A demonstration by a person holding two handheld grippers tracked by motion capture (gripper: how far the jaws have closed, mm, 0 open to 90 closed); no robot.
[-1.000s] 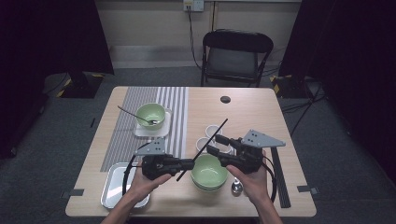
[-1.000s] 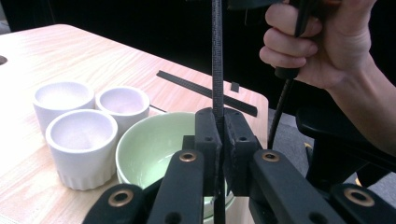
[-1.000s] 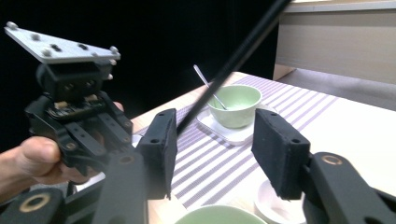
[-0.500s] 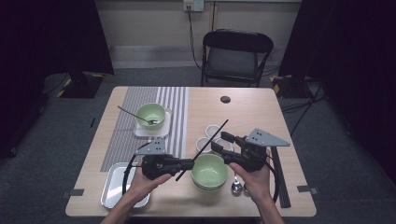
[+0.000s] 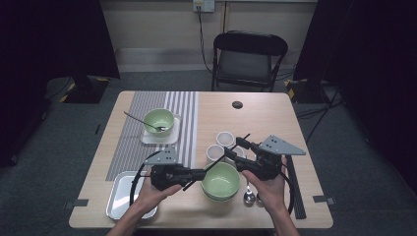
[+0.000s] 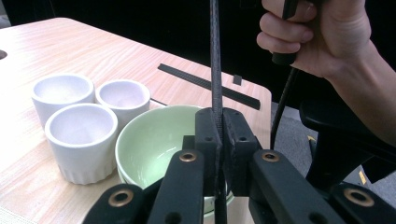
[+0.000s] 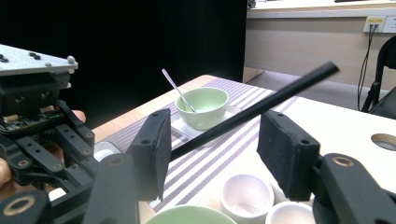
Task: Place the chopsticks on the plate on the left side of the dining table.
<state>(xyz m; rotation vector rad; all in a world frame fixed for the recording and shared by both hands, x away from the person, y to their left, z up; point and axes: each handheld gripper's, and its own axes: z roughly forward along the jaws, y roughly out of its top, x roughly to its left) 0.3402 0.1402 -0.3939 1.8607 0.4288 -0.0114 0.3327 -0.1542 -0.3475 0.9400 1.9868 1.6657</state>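
Left gripper [image 5: 193,174]: jaws clamped on a black chopstick [image 6: 215,70], near the table's front edge.
Chopstick: slants up and right above the green bowl [image 5: 221,180], passing between the right jaws.
Right gripper [image 5: 239,147]: jaws apart around the chopstick, pads off it.
White cups [image 5: 222,146]: three, just beyond the bowl.
Far left: second green bowl [image 5: 159,121] holding a spoon [image 5: 139,120].
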